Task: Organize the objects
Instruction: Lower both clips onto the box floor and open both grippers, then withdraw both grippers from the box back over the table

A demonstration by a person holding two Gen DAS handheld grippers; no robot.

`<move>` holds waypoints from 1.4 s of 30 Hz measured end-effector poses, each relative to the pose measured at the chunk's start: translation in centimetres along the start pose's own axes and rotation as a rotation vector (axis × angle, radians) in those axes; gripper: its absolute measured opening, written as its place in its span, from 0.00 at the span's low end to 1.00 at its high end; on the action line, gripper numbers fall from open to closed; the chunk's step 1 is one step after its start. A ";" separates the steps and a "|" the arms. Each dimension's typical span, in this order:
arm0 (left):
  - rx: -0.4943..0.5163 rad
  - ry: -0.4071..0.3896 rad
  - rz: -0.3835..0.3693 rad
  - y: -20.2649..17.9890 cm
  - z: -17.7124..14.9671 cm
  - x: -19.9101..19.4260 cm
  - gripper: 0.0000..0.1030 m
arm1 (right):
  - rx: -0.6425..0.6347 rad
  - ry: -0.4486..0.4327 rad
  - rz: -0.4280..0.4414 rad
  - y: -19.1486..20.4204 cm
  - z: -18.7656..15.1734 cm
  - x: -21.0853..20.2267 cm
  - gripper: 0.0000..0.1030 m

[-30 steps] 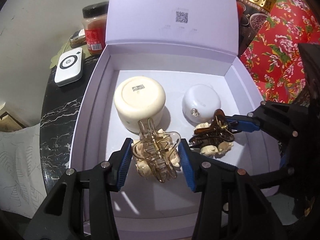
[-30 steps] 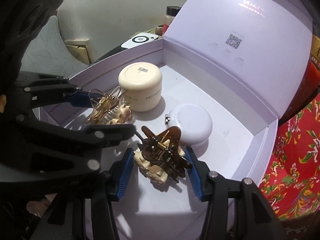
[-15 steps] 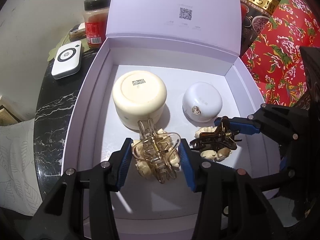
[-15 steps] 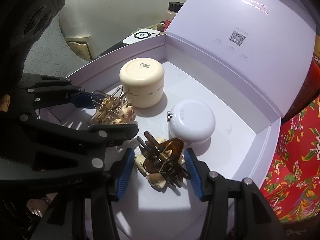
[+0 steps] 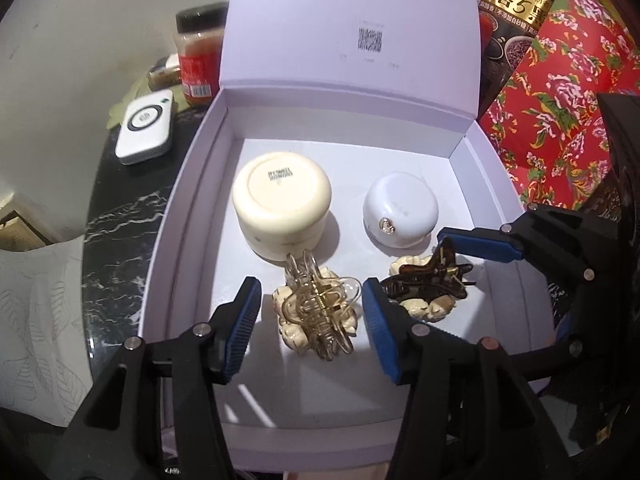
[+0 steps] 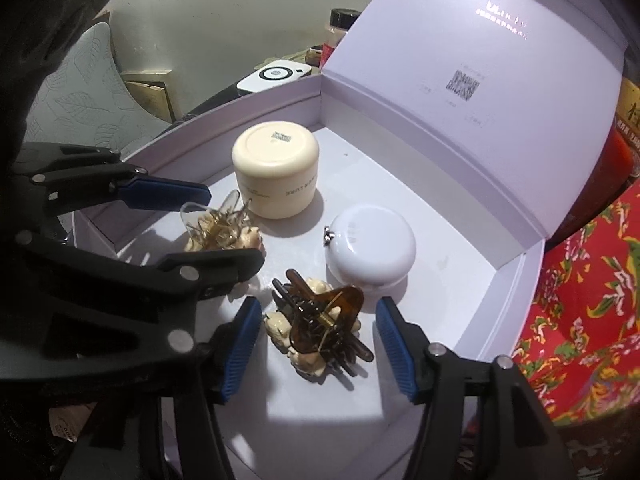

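Note:
A clear gold hair claw (image 5: 318, 308) (image 6: 218, 228) lies on the floor of the open white box (image 5: 192, 184) (image 6: 512, 280). My left gripper (image 5: 310, 320) is open, its blue pads apart on either side of the claw. A brown hair claw (image 5: 428, 284) (image 6: 320, 324) lies to its right. My right gripper (image 6: 316, 340) is open around it, not touching. A cream jar (image 5: 282, 208) (image 6: 276, 168) stands upside down at the back left. A white round case (image 5: 400, 210) (image 6: 370, 250) sits at the back right.
The box lid (image 5: 352, 40) stands upright at the back. On the dark marble table (image 5: 120, 216) left of the box are a white device (image 5: 146, 128) and a red-labelled jar (image 5: 198, 60). Red floral cloth (image 5: 560, 112) lies to the right.
Both grippers have opened and let go of their hair claws, which now rest on the box floor. Both grippers have drawn back a little.

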State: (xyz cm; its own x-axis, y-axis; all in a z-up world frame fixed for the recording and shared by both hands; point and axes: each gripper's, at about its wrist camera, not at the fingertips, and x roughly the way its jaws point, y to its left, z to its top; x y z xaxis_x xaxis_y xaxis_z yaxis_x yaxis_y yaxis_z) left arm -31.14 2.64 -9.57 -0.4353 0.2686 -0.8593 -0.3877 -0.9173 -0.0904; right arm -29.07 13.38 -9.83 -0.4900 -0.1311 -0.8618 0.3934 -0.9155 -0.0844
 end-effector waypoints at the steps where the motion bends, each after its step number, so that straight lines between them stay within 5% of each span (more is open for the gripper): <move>1: -0.005 -0.005 0.008 -0.1 0.0 -0.4 0.54 | -0.002 -0.004 0.003 0.1 0.0 -0.3 0.61; 6: -0.041 -0.032 0.019 0.0 -0.3 -2.4 0.56 | -0.012 -0.021 0.034 0.6 -0.1 -1.5 0.69; 32: -0.137 -0.148 0.137 0.0 -4.9 -13.8 0.65 | -0.071 -0.124 0.057 5.1 -1.7 -9.1 0.69; 42: -0.156 -0.182 0.164 -0.6 -7.3 -17.0 0.75 | -0.081 -0.157 0.058 6.3 -2.9 -11.9 0.69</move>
State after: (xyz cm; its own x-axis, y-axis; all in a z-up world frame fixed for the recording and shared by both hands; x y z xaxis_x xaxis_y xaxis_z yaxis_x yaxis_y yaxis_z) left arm -17.62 -3.50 1.42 -0.6259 0.1480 -0.7658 -0.1766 -0.9832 -0.0456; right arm -18.53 10.32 -1.57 -0.5772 -0.2464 -0.7786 0.4832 -0.8716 -0.0824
